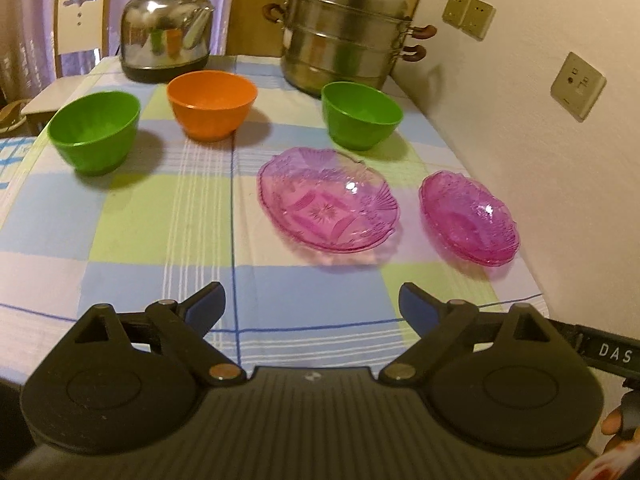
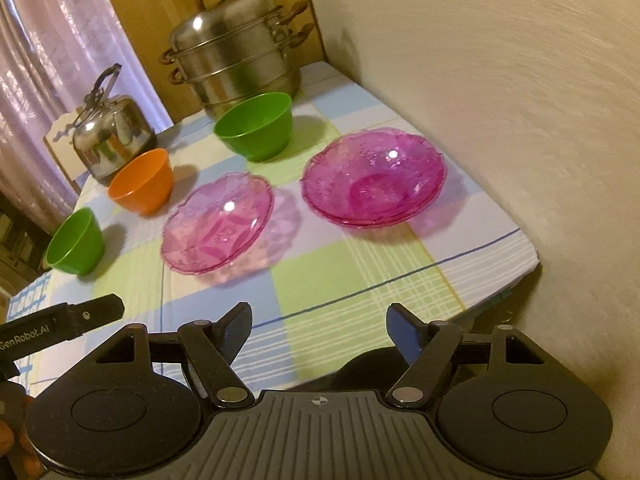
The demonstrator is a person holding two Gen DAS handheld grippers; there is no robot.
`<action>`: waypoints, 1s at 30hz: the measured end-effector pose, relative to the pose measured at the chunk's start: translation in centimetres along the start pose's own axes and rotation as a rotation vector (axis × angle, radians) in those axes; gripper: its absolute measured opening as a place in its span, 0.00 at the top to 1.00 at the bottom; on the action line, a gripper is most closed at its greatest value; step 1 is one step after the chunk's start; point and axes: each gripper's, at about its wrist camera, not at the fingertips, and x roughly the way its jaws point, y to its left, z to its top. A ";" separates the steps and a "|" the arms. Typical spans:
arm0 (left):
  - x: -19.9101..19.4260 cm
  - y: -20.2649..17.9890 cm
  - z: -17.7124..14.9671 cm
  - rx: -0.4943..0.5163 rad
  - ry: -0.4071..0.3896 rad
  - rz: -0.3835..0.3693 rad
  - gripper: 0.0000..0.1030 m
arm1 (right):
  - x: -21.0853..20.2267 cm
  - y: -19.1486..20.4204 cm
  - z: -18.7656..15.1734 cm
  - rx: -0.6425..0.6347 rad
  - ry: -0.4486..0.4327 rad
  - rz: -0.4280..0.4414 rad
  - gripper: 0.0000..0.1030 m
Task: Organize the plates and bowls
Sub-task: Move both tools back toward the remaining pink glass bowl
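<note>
Checked tablecloth (image 1: 120,220) covers table by wall. Steamer pot (image 1: 344,32) and kettle (image 1: 166,28) at far edge. Three bowls in row: green (image 1: 94,132), orange (image 1: 212,104), green (image 1: 362,114). Nearer: pink glass plate (image 1: 328,200), then stacked pink plates (image 1: 468,218) next to wall. Left gripper (image 1: 312,304) & right gripper (image 2: 320,328): fingers spread, nothing between, both above near edge.
</note>
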 end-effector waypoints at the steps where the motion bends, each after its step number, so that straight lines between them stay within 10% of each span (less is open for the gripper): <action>1: -0.1 0.2 -0.1 -0.006 0.002 0.000 0.10 | 0.0 0.3 0.0 -0.005 0.001 0.003 0.28; 30: 0.1 1.0 -0.1 -0.026 0.009 -0.007 0.10 | 1.1 2.0 0.0 -0.030 0.020 0.011 0.28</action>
